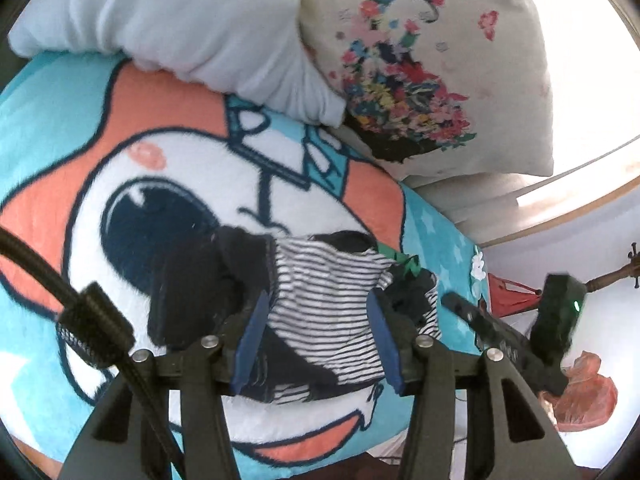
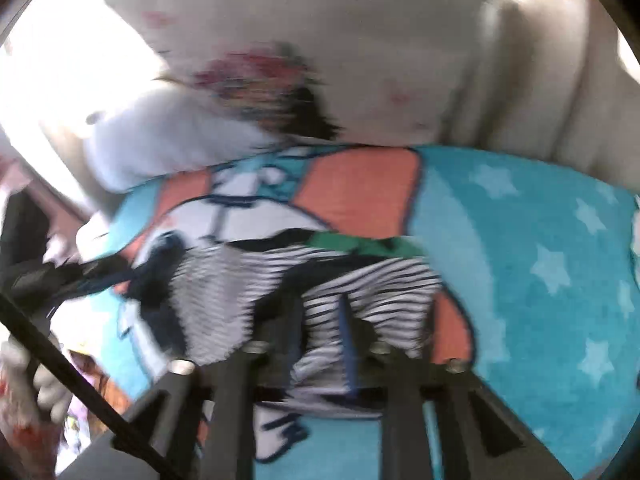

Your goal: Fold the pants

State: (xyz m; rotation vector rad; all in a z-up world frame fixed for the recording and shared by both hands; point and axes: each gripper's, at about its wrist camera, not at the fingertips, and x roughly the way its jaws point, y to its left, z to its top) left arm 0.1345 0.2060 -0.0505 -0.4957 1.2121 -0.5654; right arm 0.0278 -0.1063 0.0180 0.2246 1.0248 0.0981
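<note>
Pants [image 1: 320,304]: small striped pair with dark panels and a green waistband, bunched on the teal cartoon blanket [image 1: 80,92], over the big printed face. Not flat; layers are doubled over themselves.

Step, as I judge it: mid-fold, one end carried over and being let go on the left side while the right side holds.

Left gripper [image 1: 318,344]: jaws stand apart, striped cloth lies between them, pads don't press it. Released, or not yet gripped.

Right gripper [image 2: 326,344]: jaws nearly together, pinched on a striped fold. View is blurred, so contact is a reading, not certain.

Next move calls for: settling the released edge, then squaring edges before the next fold; the fluffy blanket may drag the cloth.

Orientation: long axis runs roughly left-right in the left wrist view, green waistband end to the right, dark end left. Leg ends can't be told apart.

Beyond: grey pillow [image 1: 168,20] and floral pillow [image 1: 424,64] at the blanket's far edge, well apart.
</note>
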